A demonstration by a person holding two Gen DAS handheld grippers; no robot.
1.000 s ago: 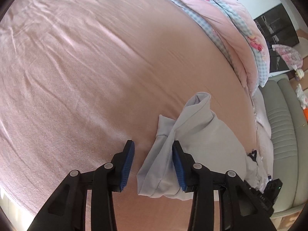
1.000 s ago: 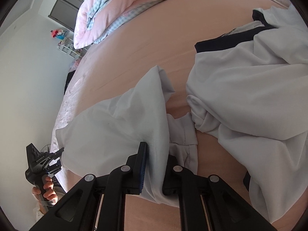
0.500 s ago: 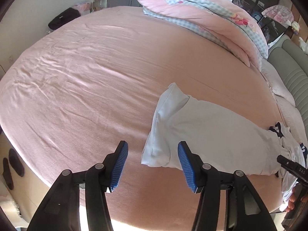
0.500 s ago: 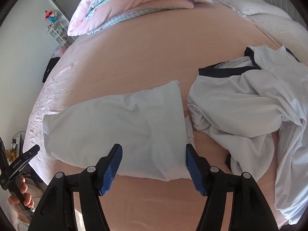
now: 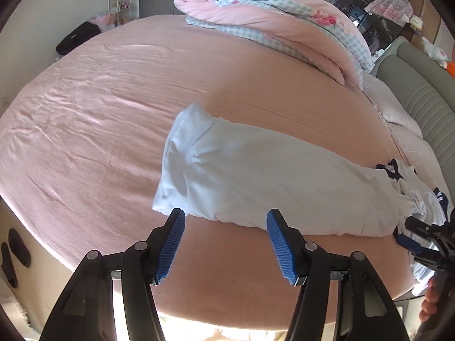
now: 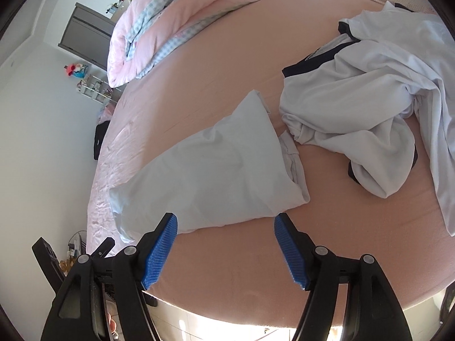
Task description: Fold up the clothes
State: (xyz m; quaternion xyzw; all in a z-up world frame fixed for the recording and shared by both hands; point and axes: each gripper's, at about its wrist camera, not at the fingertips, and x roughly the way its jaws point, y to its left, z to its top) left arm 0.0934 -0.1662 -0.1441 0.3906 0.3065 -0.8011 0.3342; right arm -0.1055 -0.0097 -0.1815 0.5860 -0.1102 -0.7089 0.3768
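Folded pale garment [image 5: 256, 176] flat on pink bed [image 5: 99, 113], long axis left-right; left claw [image 5: 226, 244] apart and empty just near of its left end, right claw [image 6: 226, 251] empty, opening, opposite end.

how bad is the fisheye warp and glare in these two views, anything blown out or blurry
Left wrist view: strong barrel warp bulges the pink bed; dark vignette in the corners; overexposed strip below the bed's near edge; the folded pale garment is sharp. Right wrist view: same warp, blown-out floor at the bottom edge, the white clothes pile bright but its folds still readable.
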